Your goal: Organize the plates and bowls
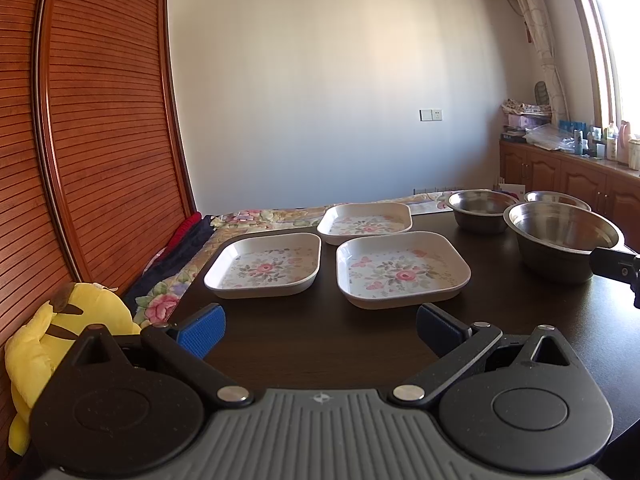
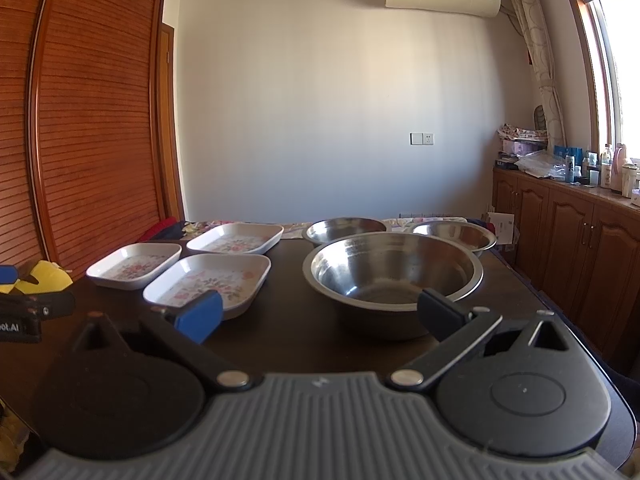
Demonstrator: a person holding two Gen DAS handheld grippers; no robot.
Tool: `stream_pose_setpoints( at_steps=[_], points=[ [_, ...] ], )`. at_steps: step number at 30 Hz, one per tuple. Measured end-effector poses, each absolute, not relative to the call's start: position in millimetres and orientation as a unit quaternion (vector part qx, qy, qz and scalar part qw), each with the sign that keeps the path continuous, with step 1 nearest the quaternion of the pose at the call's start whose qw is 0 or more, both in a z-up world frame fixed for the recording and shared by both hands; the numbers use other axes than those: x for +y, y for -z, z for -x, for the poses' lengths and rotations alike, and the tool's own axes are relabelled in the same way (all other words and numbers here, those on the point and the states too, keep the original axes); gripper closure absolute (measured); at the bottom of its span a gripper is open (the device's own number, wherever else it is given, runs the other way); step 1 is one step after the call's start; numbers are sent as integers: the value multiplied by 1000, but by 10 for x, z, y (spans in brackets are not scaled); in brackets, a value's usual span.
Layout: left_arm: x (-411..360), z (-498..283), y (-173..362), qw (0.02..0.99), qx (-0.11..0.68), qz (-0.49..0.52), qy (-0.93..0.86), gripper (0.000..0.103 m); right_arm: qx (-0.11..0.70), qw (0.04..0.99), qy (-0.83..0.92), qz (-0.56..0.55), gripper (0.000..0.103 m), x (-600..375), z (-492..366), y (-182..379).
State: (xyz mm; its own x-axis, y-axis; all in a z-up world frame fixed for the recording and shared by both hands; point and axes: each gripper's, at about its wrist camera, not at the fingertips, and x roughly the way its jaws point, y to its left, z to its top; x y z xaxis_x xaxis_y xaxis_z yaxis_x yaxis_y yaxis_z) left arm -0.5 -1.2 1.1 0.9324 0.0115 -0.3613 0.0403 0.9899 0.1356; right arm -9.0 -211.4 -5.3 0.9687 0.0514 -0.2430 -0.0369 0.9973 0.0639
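Your left gripper [image 1: 320, 330] hovers low over the near edge of the dark desk [image 1: 312, 344], jaws spread wide apart with nothing between them. Your right gripper [image 2: 320, 314] sits the same way, jaws apart and empty, its blue pads framing the big steel bowl [image 2: 394, 276].

Take that big steel bowl as your landmark. It stands upright, mouth up, on the right half of the desk, just ahead of your right gripper. Behind it, toward the wall, two smaller steel bowls stand upright side by side: one behind and to the left [image 2: 344, 230], one behind and to the right [image 2: 456, 234], whose rim looks to touch or overlap the big bowl's rim from this angle.

To the left of the big bowl you have three square floral plates, all lying flat, face up. The nearest plate [image 2: 208, 282] lies just beside the bowl but apart from it. The left plate [image 2: 134, 266] lies farther left, and the far plate [image 2: 236, 238] sits behind both. Each is roughly square, so no long axis shows clearly; their corners point diagonally across the desk.

A yellow plush toy [image 1: 52, 344] sits off the desk's left edge, beside the slatted wooden wardrobe [image 1: 100, 120].
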Motion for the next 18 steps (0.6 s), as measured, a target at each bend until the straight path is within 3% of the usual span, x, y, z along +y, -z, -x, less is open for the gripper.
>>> stream_pose_setpoints(
  at_steps=[18],
  points=[
    [-24,26,-21,981,182,-70,12,0,127,991,-24,-25,0,-2085,103,80]
  ],
)
